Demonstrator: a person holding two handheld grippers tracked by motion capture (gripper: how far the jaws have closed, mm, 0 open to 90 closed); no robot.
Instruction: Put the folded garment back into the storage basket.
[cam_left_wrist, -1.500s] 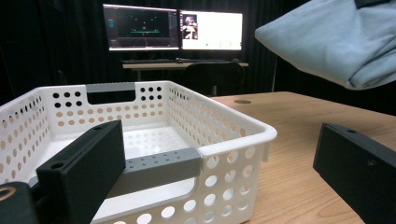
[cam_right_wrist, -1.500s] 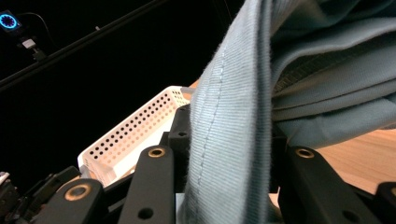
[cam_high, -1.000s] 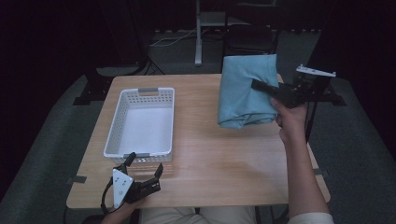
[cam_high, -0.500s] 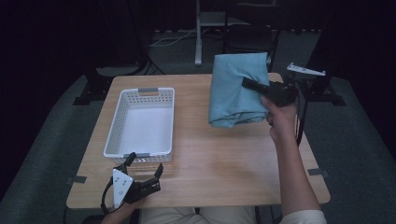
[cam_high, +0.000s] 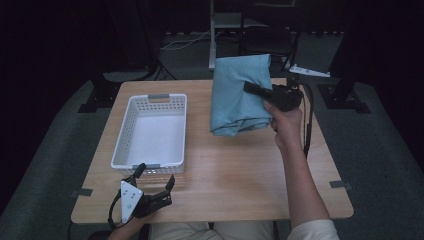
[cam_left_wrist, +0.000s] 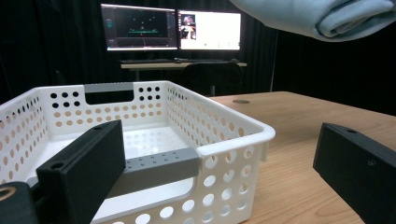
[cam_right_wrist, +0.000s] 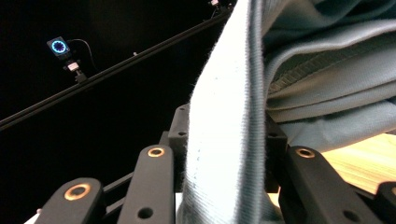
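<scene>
Darkness swallows the room beyond our wooden surface (cam_high: 235, 175), so little behind it reads clearly. We see our right gripper (cam_high: 260, 91) clenched on a folded light-blue towel (cam_high: 235, 97), held above the far right part of the surface; cloth hides its jaw tips in the right gripper view. Our left gripper (cam_high: 152, 177) sits released at the near left edge, just before the white basket (cam_high: 125, 145).

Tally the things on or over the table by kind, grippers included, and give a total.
Baskets: 1, white basket
Folded cloths: 1, light blue cloth
Grippers: 2, left gripper, right gripper
Total: 4
</scene>
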